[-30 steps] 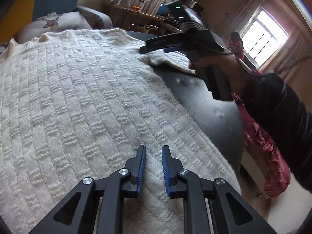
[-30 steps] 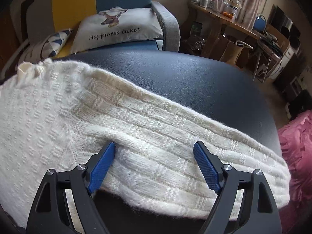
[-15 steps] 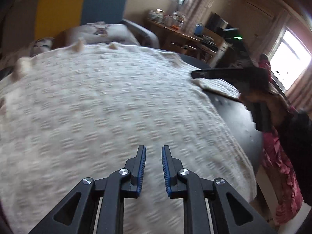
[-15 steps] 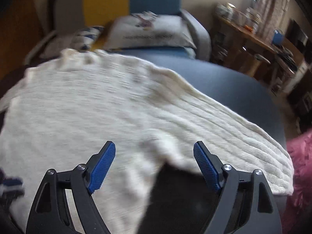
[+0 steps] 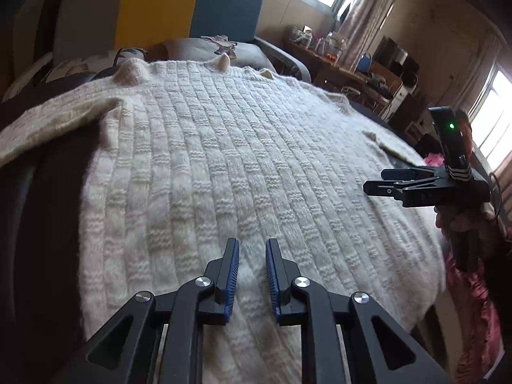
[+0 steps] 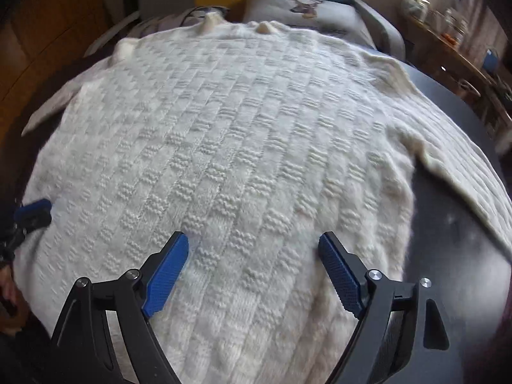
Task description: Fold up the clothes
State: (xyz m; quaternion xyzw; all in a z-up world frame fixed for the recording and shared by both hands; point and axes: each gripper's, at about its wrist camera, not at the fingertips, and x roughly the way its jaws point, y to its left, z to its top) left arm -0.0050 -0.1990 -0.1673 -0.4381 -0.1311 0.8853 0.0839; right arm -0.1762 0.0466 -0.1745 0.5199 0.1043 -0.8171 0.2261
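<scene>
I have the cream knit sweater [image 5: 224, 172] spread flat across the dark padded table [image 6: 448, 230], body centred, hem at the near edge, neckline toward the far edge by the armchair [image 5: 224, 9] and its cushion [image 6: 307, 3]. One sleeve [image 6: 454, 147] runs out toward the right edge; the other sleeve [image 5: 48, 121] drapes toward the left edge.

My left gripper [image 5: 251, 275] hovers over the hem area with its jaws set narrow, a slim gap between the pads and nothing in it. My right gripper [image 6: 252, 272] stands wide open above the lower right of the body, likewise empty. No fold has been made.

Risks as I judge them:
- The knit is thick and loose. A shallow pinch would likely take only the top layer, so the front lifts away from the back and the fold comes out bagged.
- The left jaws look too narrow to go over both layers at the hem; driven down as they are, they would push the fabric into a ridge instead of taking it.
- The table top looks smooth. A pull from one side alone could slide the whole garment toward an edge.
- The right sleeve already reaches the right edge; dragging the body could tip it over.
- The ribbed pads could snag open stitches on release.
</scene>
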